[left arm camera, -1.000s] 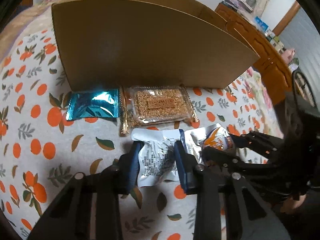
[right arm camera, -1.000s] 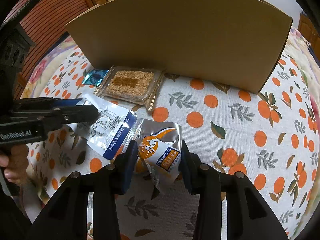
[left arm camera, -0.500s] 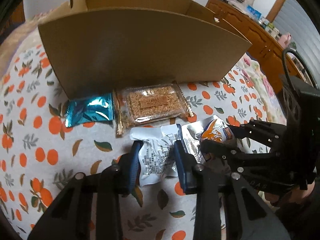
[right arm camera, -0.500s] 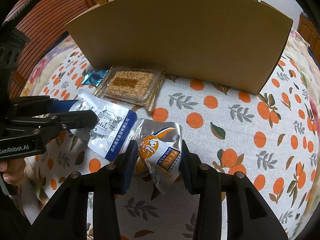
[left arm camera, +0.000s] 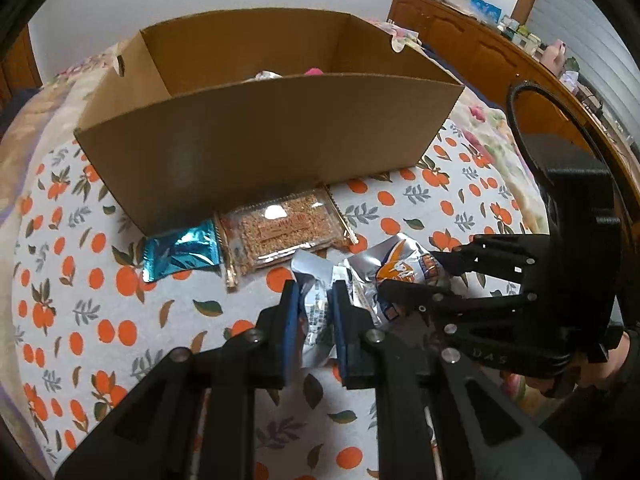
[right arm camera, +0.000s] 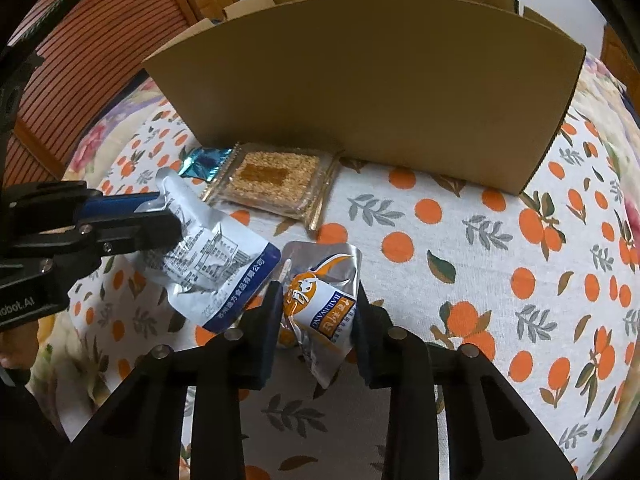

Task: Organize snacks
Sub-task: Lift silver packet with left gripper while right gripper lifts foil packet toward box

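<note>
My left gripper (left arm camera: 314,298) is shut on a silver pouch with blue print (left arm camera: 316,312) and holds it lifted off the cloth; the pouch also shows in the right wrist view (right arm camera: 212,264). My right gripper (right arm camera: 318,300) is shut on a silver pouch with an orange logo (right arm camera: 320,308), raised a little; it also shows in the left wrist view (left arm camera: 400,268). An open cardboard box (left arm camera: 260,136) stands behind. A clear sesame-bar pack (left arm camera: 286,228) and a teal wrapper (left arm camera: 180,254) lie against its front wall.
The table wears a white cloth with orange fruit print (right arm camera: 500,272). Something pink and white lies inside the box (left arm camera: 280,74). A wooden dresser with clutter (left arm camera: 480,36) stands at the back right. A slatted wooden door (right arm camera: 92,52) is at the left.
My left gripper has closed tighter and lifted the blue-print pouch, crumpling it. Both views have risen, so the box's inside now shows. The right gripper's pouch has come up slightly.
</note>
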`<state>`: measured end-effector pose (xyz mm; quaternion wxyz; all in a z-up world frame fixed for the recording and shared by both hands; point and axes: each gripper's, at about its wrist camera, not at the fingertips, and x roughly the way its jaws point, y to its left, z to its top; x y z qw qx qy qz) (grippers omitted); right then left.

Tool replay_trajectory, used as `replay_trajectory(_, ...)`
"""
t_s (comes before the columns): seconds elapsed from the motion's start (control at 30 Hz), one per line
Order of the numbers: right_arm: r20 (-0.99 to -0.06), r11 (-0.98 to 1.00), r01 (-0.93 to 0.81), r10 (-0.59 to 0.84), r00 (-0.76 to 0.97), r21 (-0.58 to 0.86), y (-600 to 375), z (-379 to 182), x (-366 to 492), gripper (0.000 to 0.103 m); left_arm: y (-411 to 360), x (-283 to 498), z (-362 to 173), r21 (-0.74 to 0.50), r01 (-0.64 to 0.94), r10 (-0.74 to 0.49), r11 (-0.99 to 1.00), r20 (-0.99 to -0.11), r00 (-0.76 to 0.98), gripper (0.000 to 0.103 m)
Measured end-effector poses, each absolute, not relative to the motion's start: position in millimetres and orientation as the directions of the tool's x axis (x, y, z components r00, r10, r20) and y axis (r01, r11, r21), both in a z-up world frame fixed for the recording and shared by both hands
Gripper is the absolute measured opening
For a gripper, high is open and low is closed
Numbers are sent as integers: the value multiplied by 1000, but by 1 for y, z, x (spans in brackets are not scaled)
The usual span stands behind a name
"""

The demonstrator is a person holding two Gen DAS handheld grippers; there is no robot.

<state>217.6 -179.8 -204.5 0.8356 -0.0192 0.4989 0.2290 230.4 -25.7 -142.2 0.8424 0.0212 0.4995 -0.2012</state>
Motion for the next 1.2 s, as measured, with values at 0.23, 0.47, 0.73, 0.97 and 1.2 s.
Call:
replay_trajectory(0.23,-830,892,-401,379,410,209,-181,-195,215,18,-16,229,-126,-162,351,-319,922,-833,453,13)
replay_trajectory(0.47,-814,890,-404,390,431,212,-182,-182,216,17,-13,228,-108,-155,355,-323,922,-813,485,13)
replay_trajectory(0.73,-772,885,-428,398,496,182,-182,-145,210,17,-13,224,-81,-108,359,-301,927,-786,541,13)
replay_trajectory(0.97,-728,887,-428,409,550,174,-188,-113,208,18,-9,224,-56,-72,346,-278,936,-752,598,13)
replay_trajectory(1.2,-694,893,-422,403,596,156,-195,-88,213,18,-2,228,-37,-47,322,-253,946,-728,638,13)
